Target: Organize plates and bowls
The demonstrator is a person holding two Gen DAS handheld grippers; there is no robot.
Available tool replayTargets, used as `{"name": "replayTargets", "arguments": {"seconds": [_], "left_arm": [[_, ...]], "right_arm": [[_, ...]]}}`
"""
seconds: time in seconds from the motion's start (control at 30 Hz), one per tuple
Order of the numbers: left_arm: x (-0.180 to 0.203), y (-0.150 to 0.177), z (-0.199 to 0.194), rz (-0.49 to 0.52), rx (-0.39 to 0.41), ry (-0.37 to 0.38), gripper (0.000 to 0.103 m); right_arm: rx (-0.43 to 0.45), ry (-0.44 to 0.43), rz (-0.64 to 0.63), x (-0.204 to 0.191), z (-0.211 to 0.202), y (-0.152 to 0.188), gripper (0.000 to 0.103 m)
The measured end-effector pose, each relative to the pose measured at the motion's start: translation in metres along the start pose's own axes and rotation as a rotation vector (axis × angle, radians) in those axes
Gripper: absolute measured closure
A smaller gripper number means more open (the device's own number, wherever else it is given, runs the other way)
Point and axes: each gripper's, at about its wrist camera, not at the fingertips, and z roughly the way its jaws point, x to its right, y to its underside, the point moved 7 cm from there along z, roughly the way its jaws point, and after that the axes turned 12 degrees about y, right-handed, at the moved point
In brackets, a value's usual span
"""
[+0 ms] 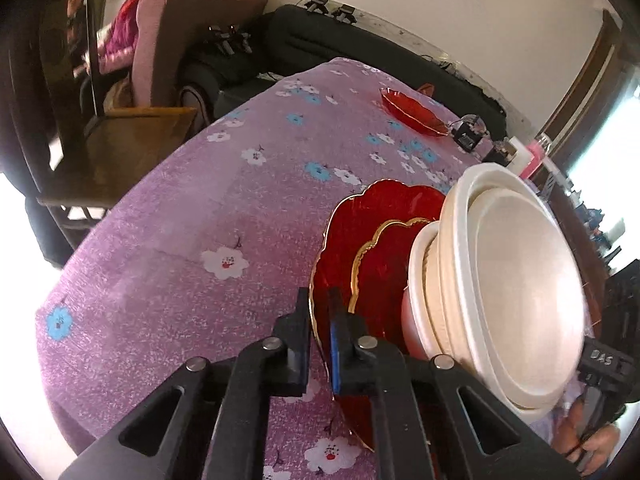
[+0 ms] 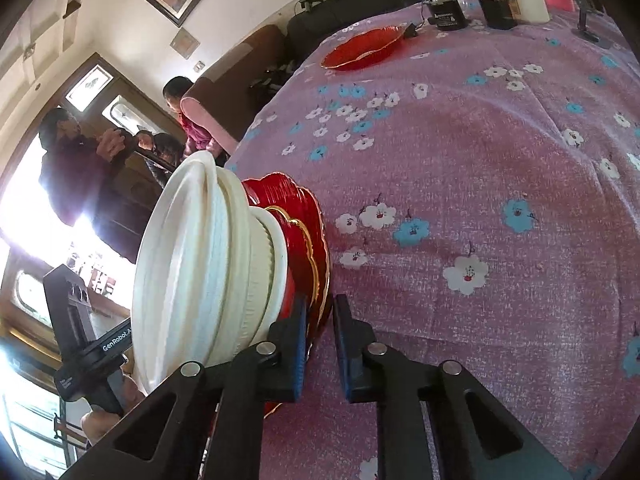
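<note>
Both fingers [image 1: 319, 308] [image 2: 320, 312] pinch the red plate's [image 1: 340, 240] rim, bowls [image 1: 520, 280] stacked above

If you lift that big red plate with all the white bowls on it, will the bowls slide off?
Probably, if it tips. The white bowls sit nested in a tall pile on the big red plate, so the load looks top-heavy. The plate looks glossy, like glass, likely slippery and breakable. Both grippers hold it only by its thin rim, so it could wobble.

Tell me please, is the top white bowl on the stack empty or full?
Empty. In the left wrist view the top white bowl shows a bare, smooth inside. It sits nested in other white bowls on the red plates.
</note>
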Motion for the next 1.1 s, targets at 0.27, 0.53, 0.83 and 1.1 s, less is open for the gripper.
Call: {"name": "replayTargets", "arguments": {"seconds": [0.27, 0.53, 0.83, 1.1], "left_arm": [[0.023, 0.001, 0.015, 0.035, -0.031, 0.004, 0.097], [0.088, 0.006, 0.056, 0.139, -0.101, 0.050, 0.096], [0.166, 0.018, 0.106, 0.253, -0.163, 0.102, 0.095], [0.181, 0.018, 0.113, 0.298, -0.125, 0.088, 0.094]], "right_arm": [[0.031, 0.029, 0.012, 0.015, -0.010, -0.004, 0.089], [0.099, 0.114, 0.104, 0.078, -0.044, -0.009, 0.089], [0.177, 0.209, 0.218, 0.150, -0.089, -0.006, 0.089], [0.179, 0.209, 0.250, 0.174, -0.093, 0.000, 0.087]]}}
